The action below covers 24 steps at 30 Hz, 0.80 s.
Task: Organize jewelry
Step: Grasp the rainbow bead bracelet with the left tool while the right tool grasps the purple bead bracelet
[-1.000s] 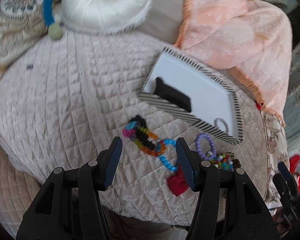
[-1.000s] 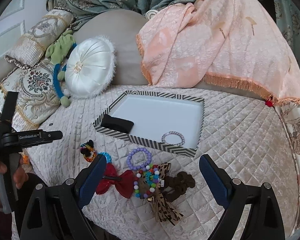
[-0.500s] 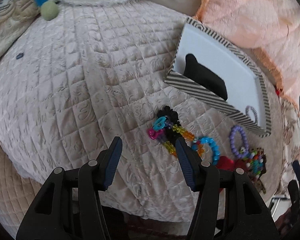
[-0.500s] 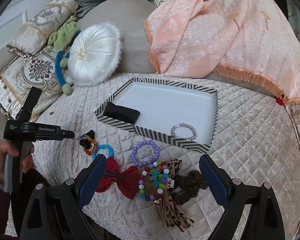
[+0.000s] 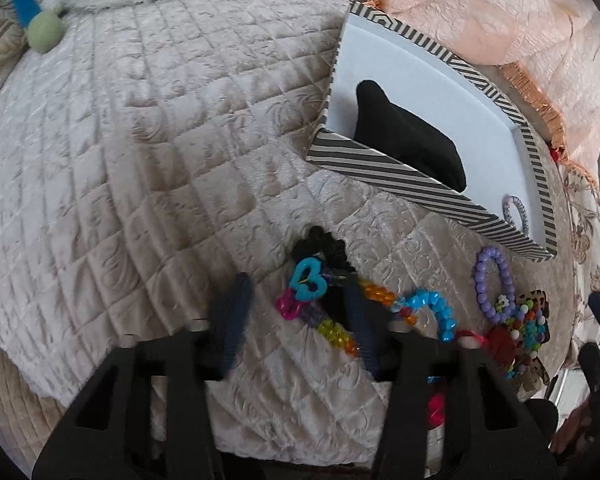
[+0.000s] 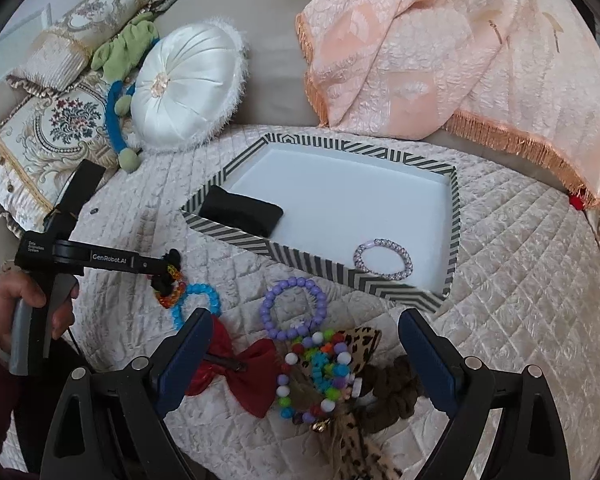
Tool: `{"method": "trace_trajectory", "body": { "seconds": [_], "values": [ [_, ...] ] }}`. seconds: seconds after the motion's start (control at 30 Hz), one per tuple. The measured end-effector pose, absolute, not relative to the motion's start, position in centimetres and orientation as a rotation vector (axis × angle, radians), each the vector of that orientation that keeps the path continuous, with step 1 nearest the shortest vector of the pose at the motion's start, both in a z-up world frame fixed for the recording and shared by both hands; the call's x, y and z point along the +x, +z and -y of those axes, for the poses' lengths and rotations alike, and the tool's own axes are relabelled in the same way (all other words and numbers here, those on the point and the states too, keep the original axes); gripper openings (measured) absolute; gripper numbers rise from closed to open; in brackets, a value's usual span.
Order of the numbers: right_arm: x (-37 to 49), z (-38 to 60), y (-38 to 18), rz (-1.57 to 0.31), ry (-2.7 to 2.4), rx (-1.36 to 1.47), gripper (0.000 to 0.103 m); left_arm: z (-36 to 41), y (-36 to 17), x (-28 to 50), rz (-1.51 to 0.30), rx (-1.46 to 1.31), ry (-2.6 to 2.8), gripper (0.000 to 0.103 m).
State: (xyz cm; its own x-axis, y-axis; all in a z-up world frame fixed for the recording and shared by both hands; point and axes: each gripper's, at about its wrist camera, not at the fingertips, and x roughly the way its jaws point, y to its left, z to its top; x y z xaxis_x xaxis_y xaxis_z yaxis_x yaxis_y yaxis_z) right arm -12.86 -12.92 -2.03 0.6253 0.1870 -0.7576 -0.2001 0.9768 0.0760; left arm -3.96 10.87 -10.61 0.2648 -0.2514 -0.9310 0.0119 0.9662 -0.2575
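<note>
A striped tray (image 6: 308,256) (image 5: 380,172) on the quilted seat holds a black cushion (image 6: 240,214) and a pale beaded bracelet (image 6: 383,258). In front of it lie a rainbow bracelet with a blue heart charm (image 5: 310,280) on a black scrunchie (image 5: 324,248), a blue bracelet (image 6: 198,300), a purple bracelet (image 6: 293,307), a red bow (image 6: 240,372), a multicoloured bead bracelet (image 6: 316,372) and a leopard bow (image 6: 360,344). My left gripper (image 5: 296,312) (image 6: 166,270) points down over the rainbow bracelet, jaws closing around it, its left pad still apart. My right gripper (image 6: 304,364) hovers open over the bow pile.
A white round cushion (image 6: 188,84), an embroidered pillow (image 6: 60,120) and a green-and-blue toy (image 6: 120,112) sit at the back left. A peach fringed blanket (image 6: 440,48) drapes at the back right. A brown scrunchie (image 6: 392,392) lies by the leopard bow. A hand (image 6: 24,300) holds the left gripper.
My left gripper has come down and closer to the rainbow bracelet, and its jaws have narrowed around it. My right gripper has edged forward and lower over the bow pile, still wide.
</note>
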Motion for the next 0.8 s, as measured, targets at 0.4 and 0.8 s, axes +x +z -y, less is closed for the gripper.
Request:
{"method": "trace_trajectory", "body": {
  "seconds": [0.4, 0.8],
  "values": [
    [-7.1, 13.7, -4.9, -0.979, 0.254, -0.069, 0.068, -11.5, -8.3, -5.2, -1.237, -0.242, -0.235, 0.017],
    [-5.1, 14.2, -7.7, -1.074, 0.307, -0.024, 0.067, -11.5, -1.3, -8.1, -1.101, -0.244, -0.300, 0.017]
  ]
}}
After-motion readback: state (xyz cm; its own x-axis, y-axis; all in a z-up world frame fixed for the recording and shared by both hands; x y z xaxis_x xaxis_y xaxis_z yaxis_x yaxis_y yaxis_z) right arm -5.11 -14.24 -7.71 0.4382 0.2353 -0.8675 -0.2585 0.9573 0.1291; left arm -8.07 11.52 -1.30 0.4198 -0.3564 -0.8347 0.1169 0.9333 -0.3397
